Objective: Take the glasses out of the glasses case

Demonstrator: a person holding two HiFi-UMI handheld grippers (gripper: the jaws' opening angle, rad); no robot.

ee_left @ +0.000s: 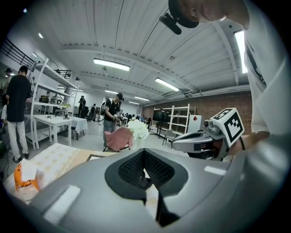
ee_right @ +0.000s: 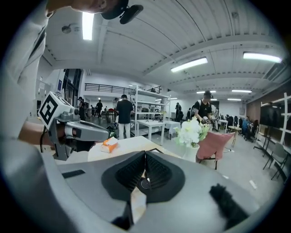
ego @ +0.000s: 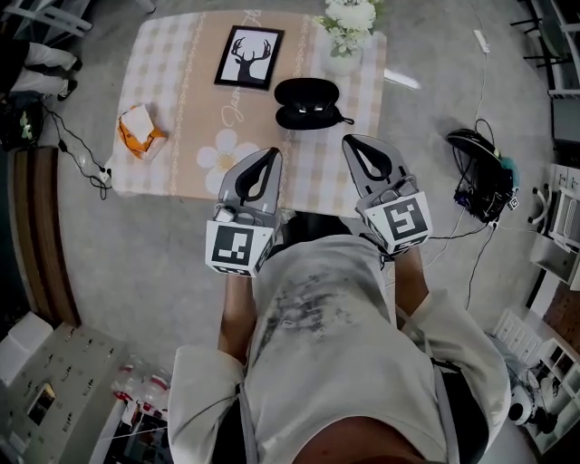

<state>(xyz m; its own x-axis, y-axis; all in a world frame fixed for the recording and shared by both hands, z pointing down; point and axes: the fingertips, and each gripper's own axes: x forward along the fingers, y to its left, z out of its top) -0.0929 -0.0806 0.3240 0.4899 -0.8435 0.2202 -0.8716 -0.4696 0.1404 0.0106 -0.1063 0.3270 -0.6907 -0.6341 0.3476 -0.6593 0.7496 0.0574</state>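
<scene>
Ahead, apart from right tongs (ego: 350, 141): glasses case (ego: 308, 102).

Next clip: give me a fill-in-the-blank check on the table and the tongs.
1. The framed picture shows a black ____ silhouette.
2. In the head view, the glasses case lies to the ____ of that picture.
3. The left tongs and right tongs are both ____, holding nothing.
4. The flowers beyond the case are ____ in colour.
Missing words: deer; right; shut; white.

Bright ceiling strip lights (ee_left: 112, 64); fisheye edges; dark vignette corners.
</scene>
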